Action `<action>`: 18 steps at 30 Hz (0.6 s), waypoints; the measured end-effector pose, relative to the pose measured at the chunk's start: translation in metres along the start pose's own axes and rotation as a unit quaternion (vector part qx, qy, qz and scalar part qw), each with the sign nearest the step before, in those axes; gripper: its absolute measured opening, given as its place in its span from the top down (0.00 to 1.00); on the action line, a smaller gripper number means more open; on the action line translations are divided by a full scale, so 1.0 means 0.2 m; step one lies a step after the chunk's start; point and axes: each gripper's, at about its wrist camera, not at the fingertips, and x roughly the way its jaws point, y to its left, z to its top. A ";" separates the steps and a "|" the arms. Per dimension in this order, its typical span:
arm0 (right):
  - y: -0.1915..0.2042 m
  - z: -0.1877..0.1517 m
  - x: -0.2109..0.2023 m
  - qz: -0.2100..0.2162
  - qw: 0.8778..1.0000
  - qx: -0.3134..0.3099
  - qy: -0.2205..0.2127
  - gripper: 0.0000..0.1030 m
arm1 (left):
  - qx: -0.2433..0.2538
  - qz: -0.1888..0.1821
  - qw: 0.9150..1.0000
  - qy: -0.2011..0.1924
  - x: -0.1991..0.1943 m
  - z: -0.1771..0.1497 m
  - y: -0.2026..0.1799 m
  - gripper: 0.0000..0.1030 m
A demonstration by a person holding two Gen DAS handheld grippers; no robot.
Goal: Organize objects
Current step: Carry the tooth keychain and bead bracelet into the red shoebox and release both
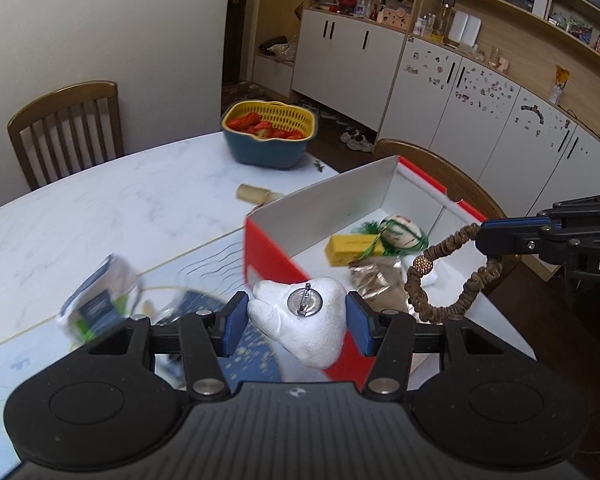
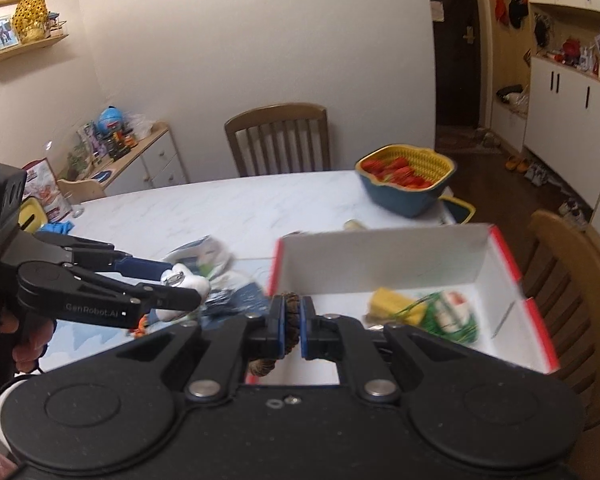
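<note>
The left tongs (image 1: 298, 322) clamp a white plush brooch (image 1: 300, 320), held above the desk (image 1: 100, 208) at the near corner of the red-and-white box (image 1: 324, 216). The right tongs (image 2: 291, 328) are closed on a brown beaded bracelet (image 1: 440, 280), held over the box. Inside the box lie a yellow block (image 1: 348, 250) and a green-tasselled ornament (image 1: 400, 234). A blurred packet (image 1: 96, 300) sits left of the box. A basket of red items (image 1: 270, 132) stands at the far desk edge.

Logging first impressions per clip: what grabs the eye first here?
The left gripper clamps a white plush brooch beside the red-and-white box. The right gripper holds a brown beaded bracelet over that box. A basket of red fruit sits at the table's far edge.
</note>
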 end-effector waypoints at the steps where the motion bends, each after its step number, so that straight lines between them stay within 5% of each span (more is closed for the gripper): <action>1: -0.03 0.00 0.00 -0.002 1.000 0.001 -0.001 0.95 | 0.002 0.002 1.000 0.001 0.02 0.01 -0.03 0.49; 18: -0.41 -0.04 0.14 0.002 0.999 -0.020 0.035 0.95 | 0.021 0.070 0.997 0.034 0.49 0.16 -0.38 0.49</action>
